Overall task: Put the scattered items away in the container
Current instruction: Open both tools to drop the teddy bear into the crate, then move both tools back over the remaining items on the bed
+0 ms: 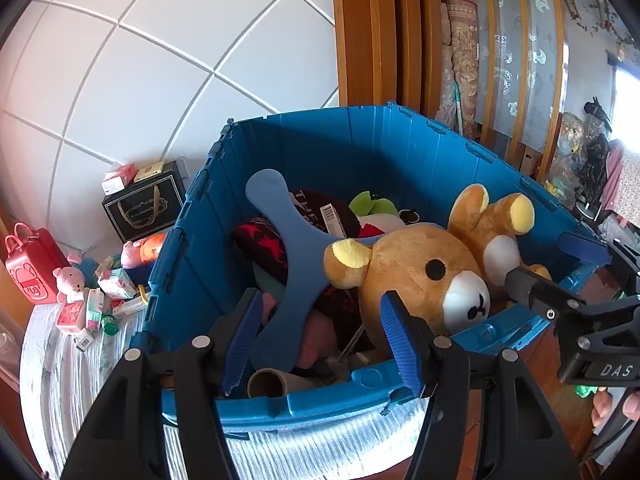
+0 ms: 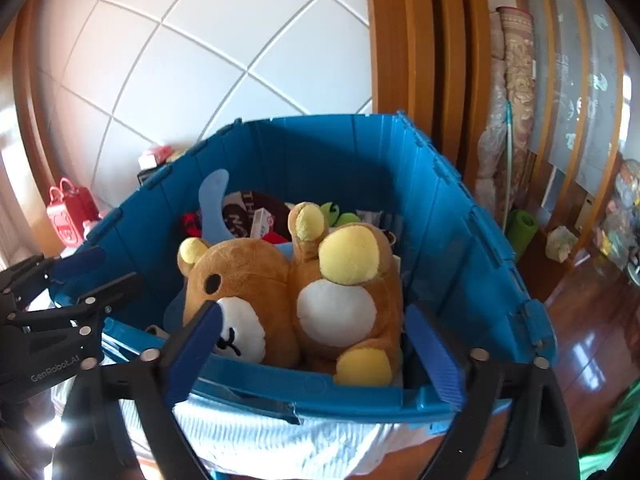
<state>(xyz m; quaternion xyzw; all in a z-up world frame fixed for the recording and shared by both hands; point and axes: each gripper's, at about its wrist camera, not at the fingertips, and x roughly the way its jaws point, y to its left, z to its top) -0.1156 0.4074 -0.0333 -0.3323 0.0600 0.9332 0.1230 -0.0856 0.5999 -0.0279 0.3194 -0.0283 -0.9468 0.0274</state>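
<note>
The bear [image 2: 280,300] is lying on its back on top of the pile inside the crate [image 2: 452,240], just behind the near rim, so it looks already dropped in. The right gripper [image 2: 316,344] is hanging over that rim with its jaws spread wide and gripping nothing. The left gripper [image 1: 320,340] is hovering half-spread and empty, while boxes [image 1: 100,300] are waiting outside the crate.
</note>
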